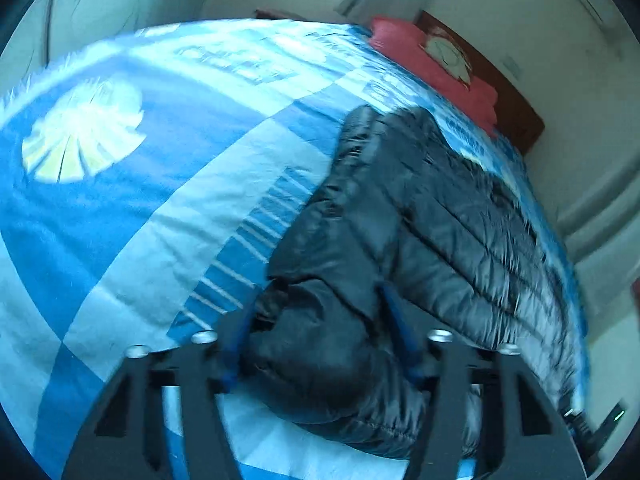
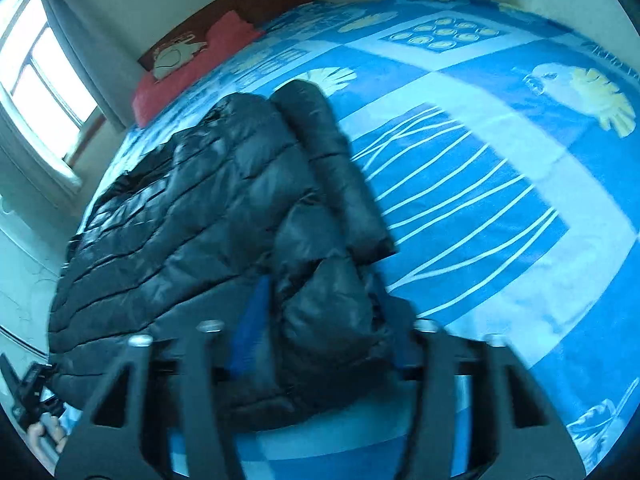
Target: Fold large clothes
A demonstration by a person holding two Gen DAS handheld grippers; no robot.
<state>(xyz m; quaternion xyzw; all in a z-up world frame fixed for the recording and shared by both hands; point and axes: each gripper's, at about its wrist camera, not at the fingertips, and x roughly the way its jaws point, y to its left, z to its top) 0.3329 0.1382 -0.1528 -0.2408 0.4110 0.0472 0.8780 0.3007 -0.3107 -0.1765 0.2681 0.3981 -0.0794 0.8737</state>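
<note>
A black quilted puffer jacket (image 1: 440, 216) lies on a bed with a blue and white patterned cover (image 1: 132, 208). In the left wrist view my left gripper (image 1: 320, 304) has its blue fingers on either side of a bunched fold of the jacket and grips it. In the right wrist view the jacket (image 2: 180, 216) lies to the left, one sleeve (image 2: 332, 148) stretched along its right side. My right gripper (image 2: 316, 288) has its blue fingers around a bunched part of the jacket and holds it. Both views are motion-blurred.
A red pillow (image 1: 436, 68) lies at the head of the bed by a dark wooden headboard (image 1: 500, 80). A window (image 2: 36, 76) with a curtain is on the wall beside the bed. The bed cover (image 2: 500, 184) stretches wide beside the jacket.
</note>
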